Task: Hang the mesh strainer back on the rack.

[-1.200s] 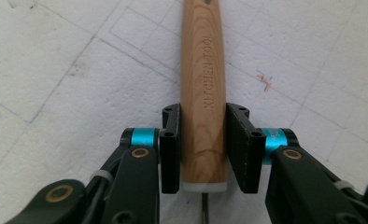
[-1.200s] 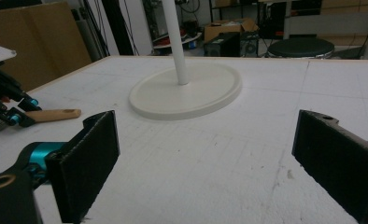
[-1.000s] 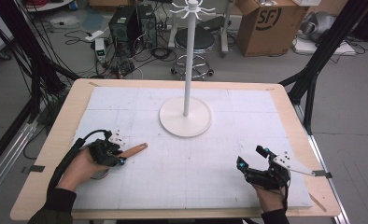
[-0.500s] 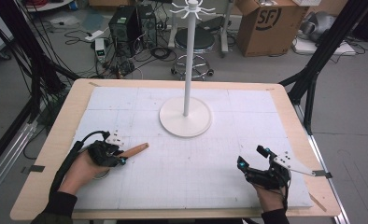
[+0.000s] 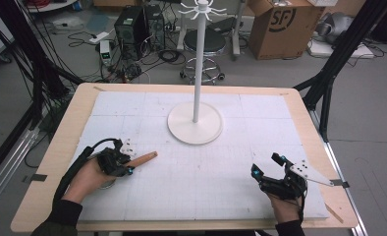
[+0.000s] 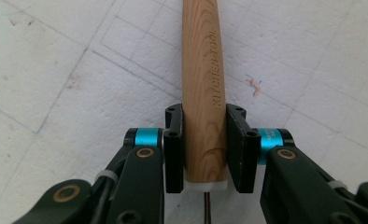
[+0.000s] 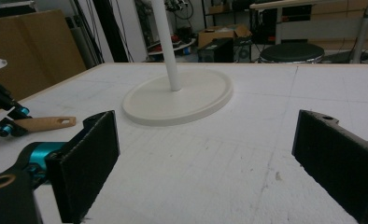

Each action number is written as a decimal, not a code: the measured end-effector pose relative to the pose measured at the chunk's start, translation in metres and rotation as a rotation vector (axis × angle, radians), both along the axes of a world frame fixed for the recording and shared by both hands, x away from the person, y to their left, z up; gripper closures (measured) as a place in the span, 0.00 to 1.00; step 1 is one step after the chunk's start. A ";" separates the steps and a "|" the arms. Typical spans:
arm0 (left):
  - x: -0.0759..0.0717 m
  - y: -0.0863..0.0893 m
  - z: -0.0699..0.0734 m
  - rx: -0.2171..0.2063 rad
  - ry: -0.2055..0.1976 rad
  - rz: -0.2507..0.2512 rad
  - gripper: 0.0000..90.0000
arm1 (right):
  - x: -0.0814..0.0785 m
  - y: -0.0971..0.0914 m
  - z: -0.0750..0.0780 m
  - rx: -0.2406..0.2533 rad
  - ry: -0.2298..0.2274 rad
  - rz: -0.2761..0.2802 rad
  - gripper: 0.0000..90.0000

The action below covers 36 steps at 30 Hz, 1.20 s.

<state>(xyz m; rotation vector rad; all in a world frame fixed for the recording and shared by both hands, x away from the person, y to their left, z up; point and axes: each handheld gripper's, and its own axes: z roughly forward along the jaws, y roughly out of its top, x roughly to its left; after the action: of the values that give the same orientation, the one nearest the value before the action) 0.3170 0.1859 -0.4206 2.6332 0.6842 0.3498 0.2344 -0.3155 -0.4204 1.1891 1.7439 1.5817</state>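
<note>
A kitchen tool with a wooden handle (image 5: 144,158) lies at the front left of the white mat, its handle pointing right and towards the back. My left gripper (image 5: 124,166) is shut on that handle; up close the wood (image 6: 201,70) reads "KITCHEN-TOOL" and sits clamped between both jaws (image 6: 204,147). The tool's other end is hidden under the hand. At the front right my right gripper (image 5: 265,165) stands open over the bare mat, its jaws (image 7: 205,158) wide apart and holding nothing. In the right gripper view the left gripper (image 7: 2,116) and handle (image 7: 46,123) show far off at the left.
A white stand with a round base (image 5: 195,130) and a tall pole (image 5: 198,64) topped by hooks rises at the back centre of the mat; its base (image 7: 182,95) lies ahead of my right gripper. The wooden table edge (image 5: 59,147) frames the mat.
</note>
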 end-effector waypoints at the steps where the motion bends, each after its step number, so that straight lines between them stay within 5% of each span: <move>1: 0.000 -0.001 0.000 0.010 -0.004 -0.004 0.79 | 0.000 0.000 0.000 0.003 0.003 -0.001 0.07; 7: 0.007 -0.011 0.004 0.095 0.055 0.004 0.79 | 0.000 0.001 0.000 0.000 -0.004 -0.001 0.07; 10: 0.011 -0.012 0.004 0.095 0.083 0.010 0.79 | -0.001 0.001 0.001 0.001 -0.002 -0.002 0.07; 16: 0.008 -0.010 0.004 0.077 0.060 0.013 0.79 | -0.002 -0.001 0.002 0.012 -0.011 -0.007 0.07; 19: 0.007 -0.003 0.007 -0.019 0.055 0.019 0.79 | -0.003 -0.004 0.003 0.016 -0.018 -0.014 0.07; 23: 0.007 0.003 0.025 -0.173 -0.006 0.015 0.79 | -0.001 -0.005 0.002 0.027 -0.010 -0.023 0.07; 36: 0.001 0.004 0.066 -0.495 -0.189 0.034 0.79 | -0.003 -0.006 0.003 0.028 -0.014 -0.024 0.07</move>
<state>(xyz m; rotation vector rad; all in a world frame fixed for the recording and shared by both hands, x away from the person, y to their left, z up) 0.3178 0.1895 -0.3544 2.0940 0.6544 0.3770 0.2311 -0.3219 -0.4177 1.2049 1.6971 1.6018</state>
